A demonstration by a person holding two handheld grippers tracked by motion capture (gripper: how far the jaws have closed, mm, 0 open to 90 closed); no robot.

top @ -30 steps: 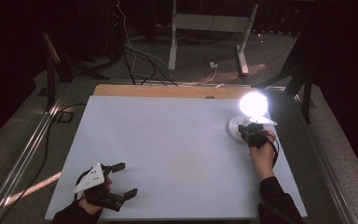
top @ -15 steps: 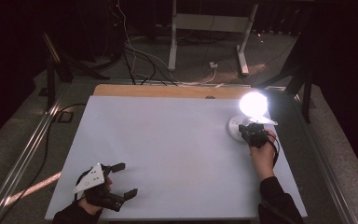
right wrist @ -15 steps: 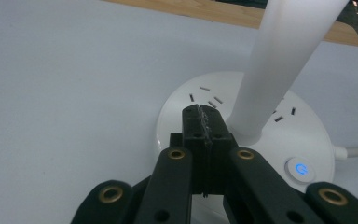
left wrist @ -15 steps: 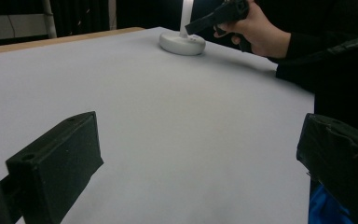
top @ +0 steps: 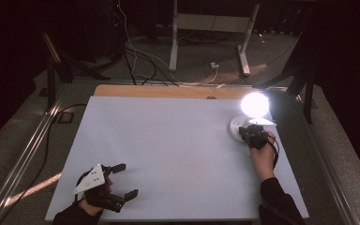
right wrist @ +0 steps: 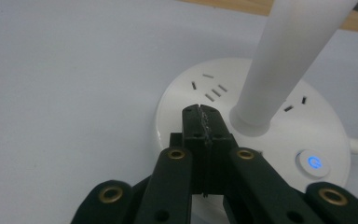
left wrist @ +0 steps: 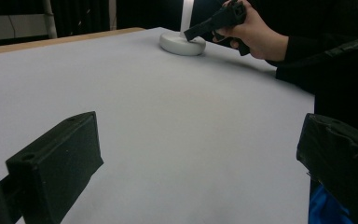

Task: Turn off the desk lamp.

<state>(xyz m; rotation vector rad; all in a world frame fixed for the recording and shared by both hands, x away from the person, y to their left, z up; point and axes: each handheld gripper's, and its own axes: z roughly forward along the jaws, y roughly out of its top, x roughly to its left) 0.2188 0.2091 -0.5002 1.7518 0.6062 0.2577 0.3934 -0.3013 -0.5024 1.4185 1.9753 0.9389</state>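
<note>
Dim workshop surroundings frame a pale grey bench (top: pixel 168 154). At its far right, the right gripper (right wrist: pixel 200 112) has its jaws pressed together, empty, tips over the round white base of a lit desk lamp (right wrist: pixel 261 135), just beside the lamp's stem and near a glowing blue power button (right wrist: pixel 313 162). Well apart, at the near left corner, the left gripper (top: pixel 122 180) rests with jaws spread, holding nothing.

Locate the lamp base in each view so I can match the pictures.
High view: the lamp base sits at the table's right side, under the glowing head, just left of the right tongs.
Left gripper view: the base lies top centre, the right tongs over it.
Right gripper view: the base lies centre right, behind the shut tongs.
Shared landmark: the white stem rising from the base.
</note>
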